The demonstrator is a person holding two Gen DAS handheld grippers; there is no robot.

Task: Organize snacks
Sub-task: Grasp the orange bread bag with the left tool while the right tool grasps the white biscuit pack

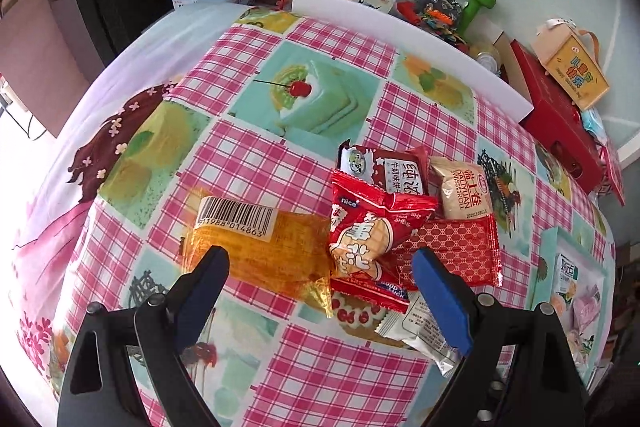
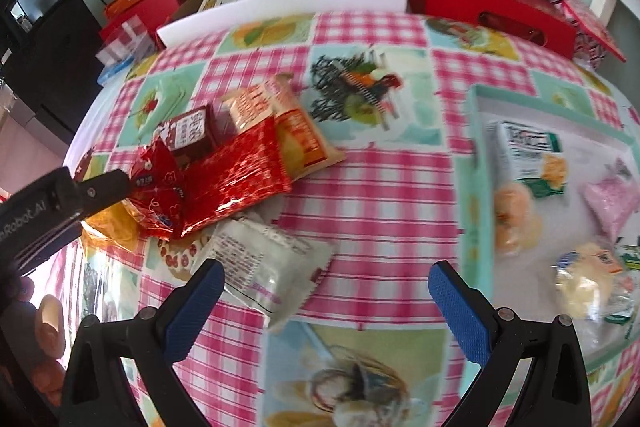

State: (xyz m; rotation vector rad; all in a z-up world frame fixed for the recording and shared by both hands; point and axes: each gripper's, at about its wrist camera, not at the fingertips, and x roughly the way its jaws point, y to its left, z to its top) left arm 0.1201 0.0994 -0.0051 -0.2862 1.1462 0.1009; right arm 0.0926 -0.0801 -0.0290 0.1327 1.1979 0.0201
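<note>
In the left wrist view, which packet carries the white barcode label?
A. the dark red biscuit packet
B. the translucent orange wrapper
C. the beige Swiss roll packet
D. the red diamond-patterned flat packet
B: the white barcode label sits on the translucent orange wrapper, at the left end of the snack pile on the pink checked tablecloth.

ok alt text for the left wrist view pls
The open left gripper hangs over a pile of snack packets on a pink checked tablecloth, an orange packet and a red packet nearest its tips. Boxes and toys crowd the table's far edge.
</note>
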